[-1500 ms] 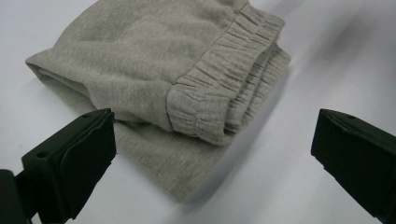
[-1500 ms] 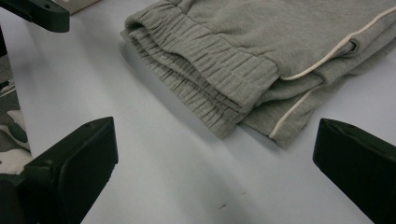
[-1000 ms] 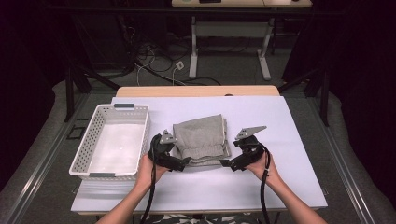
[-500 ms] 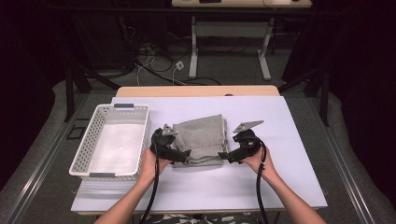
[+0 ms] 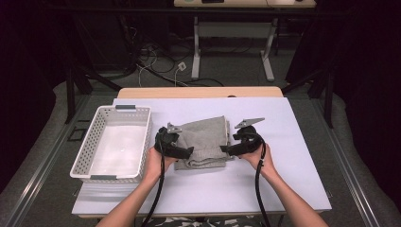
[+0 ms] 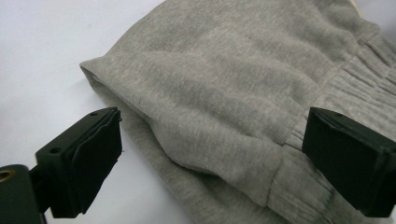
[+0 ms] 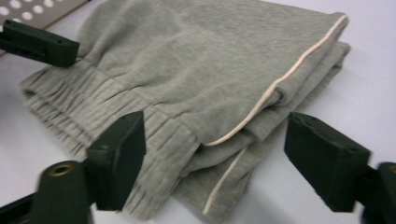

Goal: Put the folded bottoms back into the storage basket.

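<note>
The table [image 5: 293,189] carries a white basket [image 5: 113,142]; just right of it lies the folded grey garment [image 5: 203,142]. Its near corners sit between the parted, closing jaws of the left gripper [image 6: 210,154] and right gripper [image 7: 215,158], neither yet clamping; hands hide those corners from above.

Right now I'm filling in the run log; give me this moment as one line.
garment: folded grey sweatpants on table | left gripper: open, closing, astride left edge | right gripper: open, closing, astride right edge | basket: left

My left hand-held gripper [image 6: 205,158] has its 2 jaws wide apart and just been closing, straddling the folded grey garment [image 6: 243,84] at its ribbed edge on the white counter [image 6: 37,56].
</note>
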Demonstrator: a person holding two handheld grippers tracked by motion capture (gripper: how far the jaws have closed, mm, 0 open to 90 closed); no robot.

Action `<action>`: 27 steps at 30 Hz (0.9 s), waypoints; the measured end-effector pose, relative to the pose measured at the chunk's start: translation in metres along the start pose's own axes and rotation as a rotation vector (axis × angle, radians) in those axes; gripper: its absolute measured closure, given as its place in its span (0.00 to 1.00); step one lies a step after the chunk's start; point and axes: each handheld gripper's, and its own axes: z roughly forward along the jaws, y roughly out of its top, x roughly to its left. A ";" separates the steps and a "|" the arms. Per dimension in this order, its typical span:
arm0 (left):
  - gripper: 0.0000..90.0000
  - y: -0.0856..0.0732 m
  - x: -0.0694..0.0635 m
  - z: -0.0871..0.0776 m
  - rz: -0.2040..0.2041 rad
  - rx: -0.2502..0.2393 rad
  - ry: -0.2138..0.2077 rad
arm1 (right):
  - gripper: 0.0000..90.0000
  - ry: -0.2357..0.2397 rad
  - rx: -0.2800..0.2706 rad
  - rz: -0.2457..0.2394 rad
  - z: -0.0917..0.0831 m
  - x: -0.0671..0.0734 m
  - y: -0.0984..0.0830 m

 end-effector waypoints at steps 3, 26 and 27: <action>0.08 0.001 0.001 0.004 -0.013 0.000 0.005 | 0.33 -0.025 -0.002 0.016 0.005 -0.003 0.002; 0.18 -0.007 0.009 0.031 -0.062 0.093 -0.025 | 0.42 -0.067 0.075 0.067 0.037 -0.012 -0.003; 0.18 -0.007 0.010 0.032 -0.069 0.096 -0.029 | 0.42 -0.066 0.076 0.068 0.039 -0.012 -0.003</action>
